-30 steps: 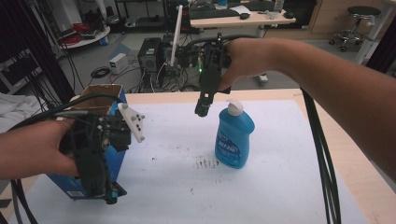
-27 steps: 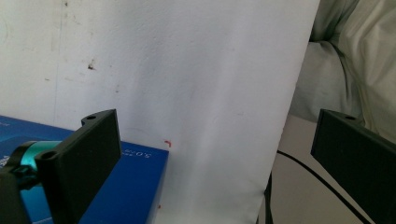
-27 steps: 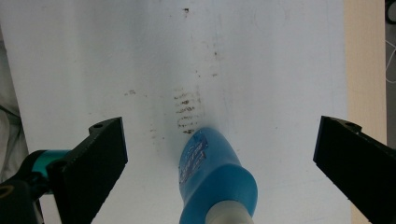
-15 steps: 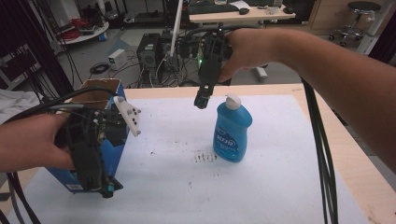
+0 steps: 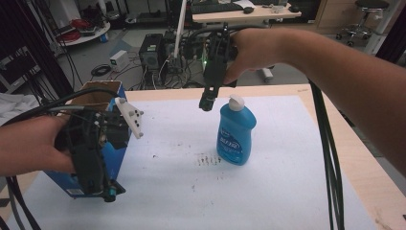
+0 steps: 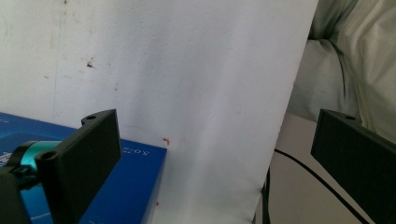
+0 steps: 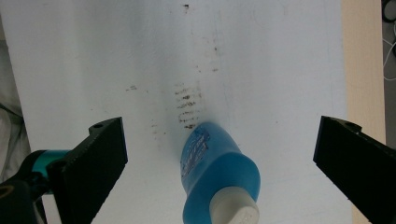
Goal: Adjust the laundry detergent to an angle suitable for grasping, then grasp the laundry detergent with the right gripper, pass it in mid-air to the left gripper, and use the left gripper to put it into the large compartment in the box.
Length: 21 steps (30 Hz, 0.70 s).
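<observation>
Right gripper [image 5: 207, 103] hangs at upper centre of the high view, jaws spread wide, just left of and above the white cap of the blue bottle [image 5: 235, 132], which stands upright mid-frame on the white sheet [image 5: 287, 167]. Looks like a reach for the bottle: centre the jaws on the body below the cap, come down straight, then close. Left gripper [image 5: 107, 191], lower left, jaws also wide, beside the blue box [image 5: 122, 139], holding nothing.
</observation>
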### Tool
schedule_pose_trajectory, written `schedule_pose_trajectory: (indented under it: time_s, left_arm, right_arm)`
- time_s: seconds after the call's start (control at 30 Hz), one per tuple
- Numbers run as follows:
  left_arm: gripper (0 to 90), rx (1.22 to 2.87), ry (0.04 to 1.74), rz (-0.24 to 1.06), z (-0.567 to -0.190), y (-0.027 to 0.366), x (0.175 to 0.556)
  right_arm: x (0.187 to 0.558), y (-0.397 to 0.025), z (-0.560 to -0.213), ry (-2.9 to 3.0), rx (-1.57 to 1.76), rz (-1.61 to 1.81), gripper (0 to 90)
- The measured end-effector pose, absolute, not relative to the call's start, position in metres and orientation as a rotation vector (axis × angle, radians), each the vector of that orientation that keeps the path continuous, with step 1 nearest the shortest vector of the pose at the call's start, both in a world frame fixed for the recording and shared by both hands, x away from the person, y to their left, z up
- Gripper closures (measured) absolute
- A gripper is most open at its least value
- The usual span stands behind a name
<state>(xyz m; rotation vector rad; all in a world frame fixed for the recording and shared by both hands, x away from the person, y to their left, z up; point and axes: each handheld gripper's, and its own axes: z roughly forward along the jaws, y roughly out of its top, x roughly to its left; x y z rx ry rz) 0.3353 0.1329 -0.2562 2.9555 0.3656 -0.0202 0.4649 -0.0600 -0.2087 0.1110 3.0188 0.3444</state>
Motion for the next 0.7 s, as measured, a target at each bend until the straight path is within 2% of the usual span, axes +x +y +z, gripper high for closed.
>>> schedule_pose_trajectory:
  time_s: [0.7]
  left_arm:
    - [1.7, 2.954, 0.319, -0.014, -0.260, 0.120, 0.347]
  right_arm:
    - [0.461, -0.095, -0.204, 2.996, 0.219, 0.368, 2.1]
